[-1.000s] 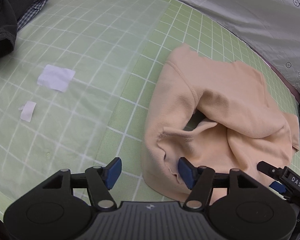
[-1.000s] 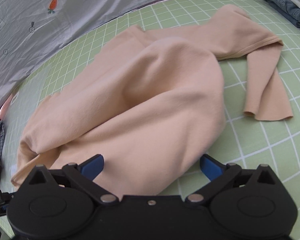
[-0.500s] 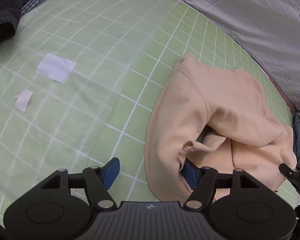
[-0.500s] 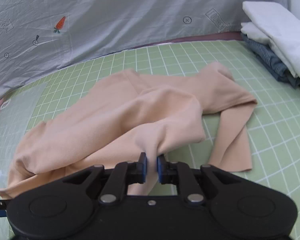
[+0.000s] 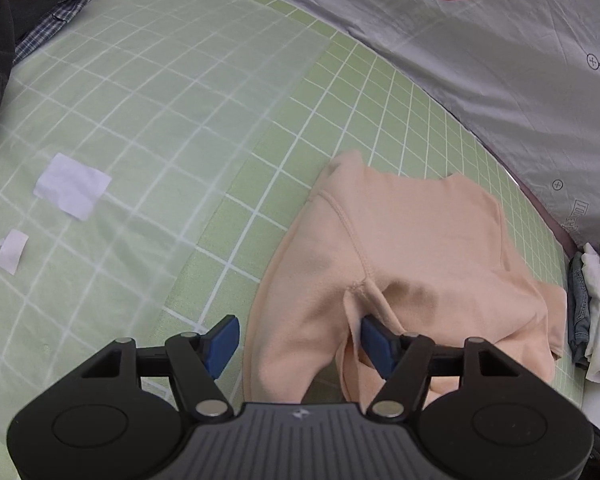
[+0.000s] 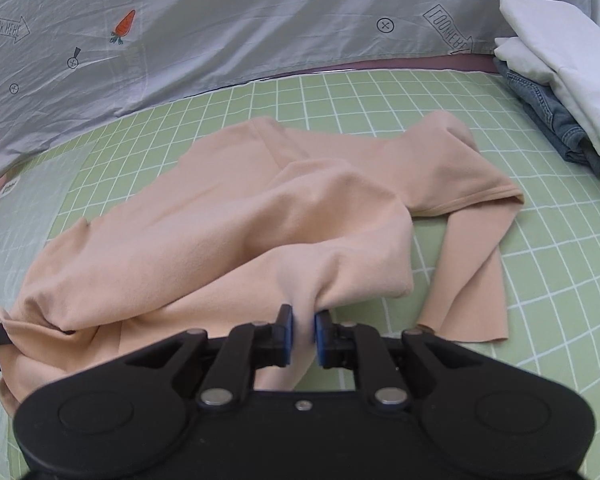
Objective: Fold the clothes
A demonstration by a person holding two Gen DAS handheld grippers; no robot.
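One peach long-sleeved knit top (image 6: 228, 216), rumpled on green grid mat (image 5: 172, 92): R gripper (image 6: 302, 334) clenched on its fabric; L gripper (image 5: 296, 340) spread, straddling hem. Mat bare to L; folded stack (image 6: 556, 80) at R edge.

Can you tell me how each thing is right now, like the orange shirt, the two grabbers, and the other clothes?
peach shirt: crumpled on the green mat, one fold pinched and lifted.
right gripper: jaws shut on the shirt.
left gripper: jaws open, straddling the shirt's edge.
white clothes: folded, stacked on top.
jeans: folded, under the white clothes.
paper scraps: lying flat on the mat.
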